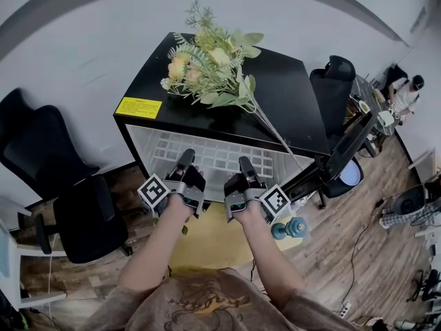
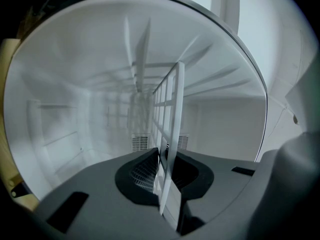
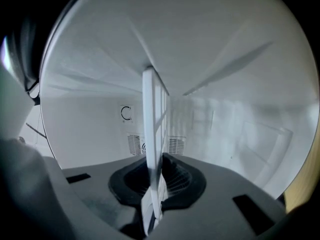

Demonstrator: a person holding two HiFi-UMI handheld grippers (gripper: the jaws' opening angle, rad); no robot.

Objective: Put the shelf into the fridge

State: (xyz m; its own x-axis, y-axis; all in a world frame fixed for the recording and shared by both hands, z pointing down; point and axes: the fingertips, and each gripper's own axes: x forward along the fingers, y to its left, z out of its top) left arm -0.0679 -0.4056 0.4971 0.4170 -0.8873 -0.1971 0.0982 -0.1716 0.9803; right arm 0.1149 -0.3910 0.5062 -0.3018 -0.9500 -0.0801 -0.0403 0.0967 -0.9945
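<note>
Sliding-in looks nearly done. The left hand-held gripper [image 1: 185, 160] and right hand-held gripper [image 1: 245, 165] each clamp the near edge of the white grid shelf [image 1: 215, 150], which reaches toward 12 o'clock inside the open fridge [image 1: 289, 95]. Next, likely: seat it on the side ledges, then release.

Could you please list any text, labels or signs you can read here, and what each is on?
Yellow label on the fridge top: print too small to read.
Round "C"-like sign on the fridge's inner back wall: no words.
Square markers on both cubes: patterns, no text.
</note>
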